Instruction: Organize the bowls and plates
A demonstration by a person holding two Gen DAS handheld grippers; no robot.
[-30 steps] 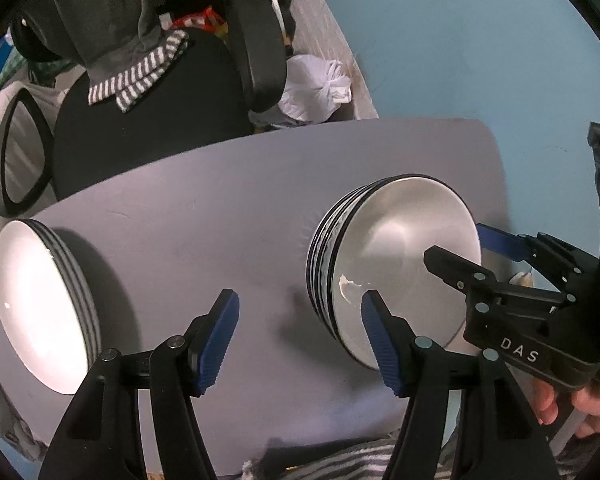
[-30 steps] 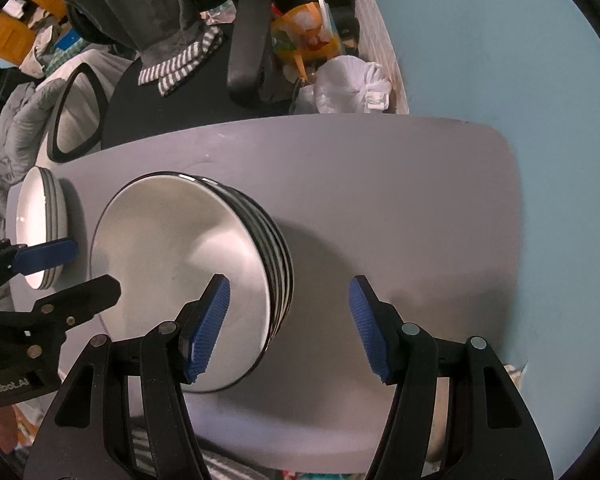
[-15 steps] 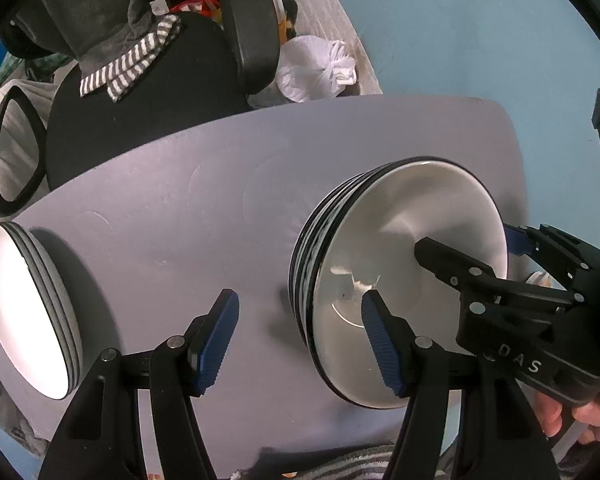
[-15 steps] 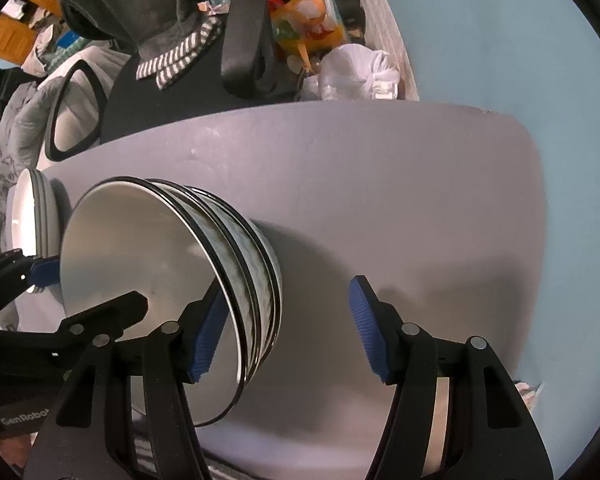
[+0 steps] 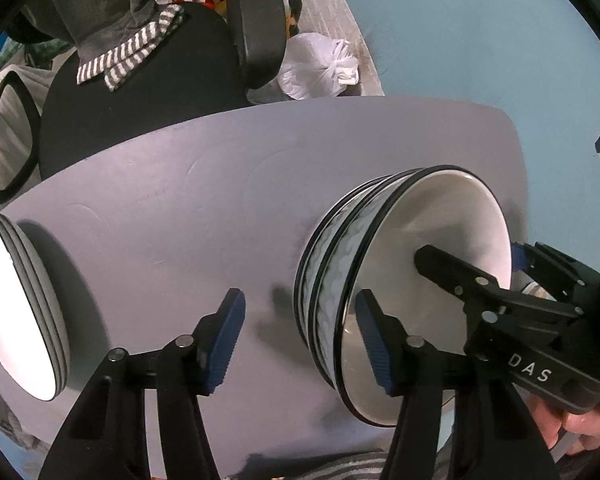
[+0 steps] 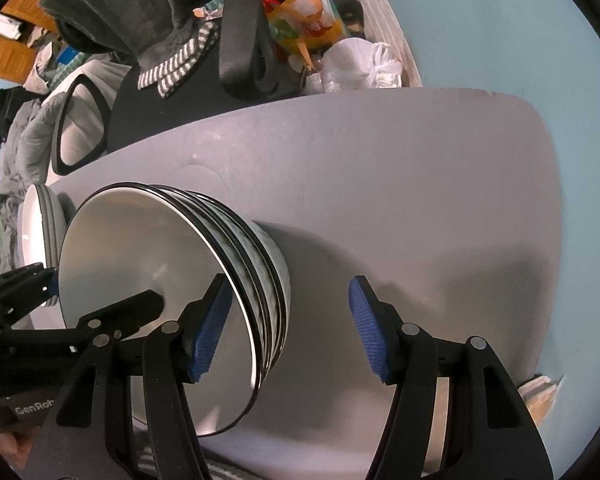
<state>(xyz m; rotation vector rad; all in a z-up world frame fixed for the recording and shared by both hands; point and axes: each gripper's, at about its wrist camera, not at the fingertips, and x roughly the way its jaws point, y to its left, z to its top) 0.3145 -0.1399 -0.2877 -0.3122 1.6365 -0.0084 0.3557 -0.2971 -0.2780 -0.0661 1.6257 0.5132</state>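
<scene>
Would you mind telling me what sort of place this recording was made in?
Probably a lived-in bedroom or home office, not a kitchen: a black office chair draped with clothing, a knotted plastic bag by the blue wall, and bowls on a plain grey table.

Black fingers (image 5: 224, 336) with ribbed blue pads, silver screws.

On the table (image 5: 188, 216), plates (image 5: 16, 312) lie left of stacked bowls (image 5: 340, 280).
</scene>
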